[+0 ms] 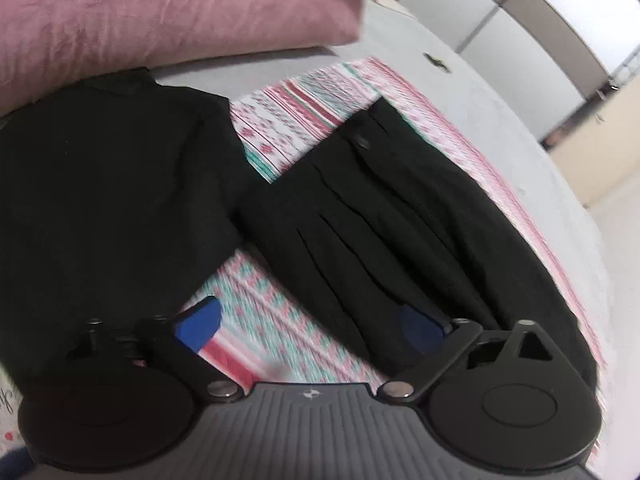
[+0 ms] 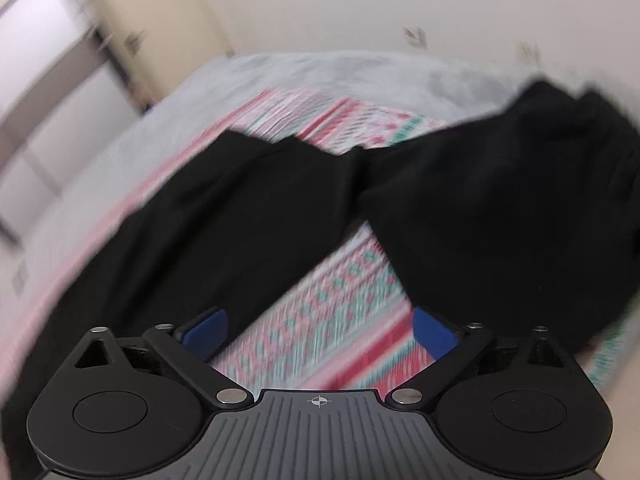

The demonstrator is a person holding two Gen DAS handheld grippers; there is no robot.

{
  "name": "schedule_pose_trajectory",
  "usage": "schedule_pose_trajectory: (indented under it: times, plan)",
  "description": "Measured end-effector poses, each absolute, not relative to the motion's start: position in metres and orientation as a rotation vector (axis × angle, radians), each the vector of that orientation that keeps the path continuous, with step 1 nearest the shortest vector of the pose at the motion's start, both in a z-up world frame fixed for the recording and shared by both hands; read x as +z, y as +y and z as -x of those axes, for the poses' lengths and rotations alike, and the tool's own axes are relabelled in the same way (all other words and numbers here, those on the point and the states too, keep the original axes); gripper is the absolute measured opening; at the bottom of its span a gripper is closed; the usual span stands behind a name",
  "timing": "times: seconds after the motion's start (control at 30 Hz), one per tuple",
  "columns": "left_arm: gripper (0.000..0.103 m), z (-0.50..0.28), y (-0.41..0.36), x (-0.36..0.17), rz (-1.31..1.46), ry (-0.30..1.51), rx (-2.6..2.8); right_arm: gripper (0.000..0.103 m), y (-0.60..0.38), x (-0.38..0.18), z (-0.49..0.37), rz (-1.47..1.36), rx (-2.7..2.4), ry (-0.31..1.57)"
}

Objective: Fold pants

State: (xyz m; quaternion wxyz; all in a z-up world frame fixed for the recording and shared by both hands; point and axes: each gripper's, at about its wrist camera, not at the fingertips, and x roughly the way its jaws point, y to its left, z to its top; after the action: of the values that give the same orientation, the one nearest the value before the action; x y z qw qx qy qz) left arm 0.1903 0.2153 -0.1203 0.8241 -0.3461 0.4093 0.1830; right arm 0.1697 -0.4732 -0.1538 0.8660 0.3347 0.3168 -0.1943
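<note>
A: Pants (image 1: 384, 216) lie spread on the patterned blanket (image 1: 296, 112), waistband toward upper centre of the left view, legs splayed apart.

B: Tongs? Left gripper (image 1: 316, 328) and right gripper (image 2: 320, 328) both gape wide, holding nothing.

A: Risk, I'd say: both hover over bare blanket between the legs, so closing here pinches the blanket, or bunches one layer.

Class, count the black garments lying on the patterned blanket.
2: black pleated pants with a button, lying on the right; a folded black garment on the left, beside the pink pillow. None appears hidden.
</note>
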Motion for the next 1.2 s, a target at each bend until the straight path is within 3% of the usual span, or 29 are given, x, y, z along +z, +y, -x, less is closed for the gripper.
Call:
schedule_pose_trajectory:
  times: [0.03,0.13,0.3,0.37,0.4,0.43,0.47,0.5,0.63,0.77,0.93,1.1,1.2]
  plan:
    - [0.103,-0.197,0.218,-0.124,0.736,0.876,0.403,0.084,-0.486,-0.157,-0.177,-0.761,-0.412,0.649]
    - [0.097,-0.223,0.220,-0.143,0.742,0.889,0.431,0.076,-0.506,-0.156,-0.199,-0.776,-0.462,0.623]
    - [0.083,-0.241,0.230,-0.174,0.673,0.883,0.490,0.073,-0.521,-0.160,-0.254,-0.599,-0.575,0.635]
    - [0.069,-0.241,0.230,-0.172,0.635,0.859,0.490,0.060,-0.521,-0.162,-0.269,-0.498,-0.599,0.633]
    - [0.066,-0.244,0.229,-0.172,0.630,0.843,0.477,0.042,-0.519,-0.164,-0.276,-0.465,-0.595,0.637]
    - [0.062,-0.246,0.230,-0.172,0.625,0.833,0.475,0.015,-0.519,-0.167,-0.283,-0.451,-0.574,0.656]
    - [0.049,-0.249,0.231,-0.174,0.614,0.831,0.480,0.008,-0.522,-0.172,-0.289,-0.473,-0.544,0.678]
    - [0.046,-0.251,0.234,-0.176,0.608,0.837,0.485,0.002,-0.525,-0.176,-0.292,-0.516,-0.512,0.690]
    - [0.040,-0.241,0.237,-0.167,0.613,0.784,0.500,0.001,-0.520,-0.170,-0.282,-0.487,-0.542,0.639]
    - [0.040,-0.222,0.232,-0.136,0.543,0.669,0.495,0.000,-0.516,-0.135,-0.253,-0.484,-0.534,0.502]
    - [0.039,-0.207,0.244,-0.130,0.572,0.674,0.490,0.000,-0.513,-0.098,-0.238,-0.472,-0.546,0.465]
    - [0.040,-0.196,0.252,-0.141,0.594,0.740,0.479,0.000,-0.521,-0.126,-0.245,-0.472,-0.622,0.613]
    - [0.040,-0.192,0.246,-0.142,0.555,0.750,0.474,0.000,-0.520,-0.138,-0.229,-0.515,-0.646,0.555]
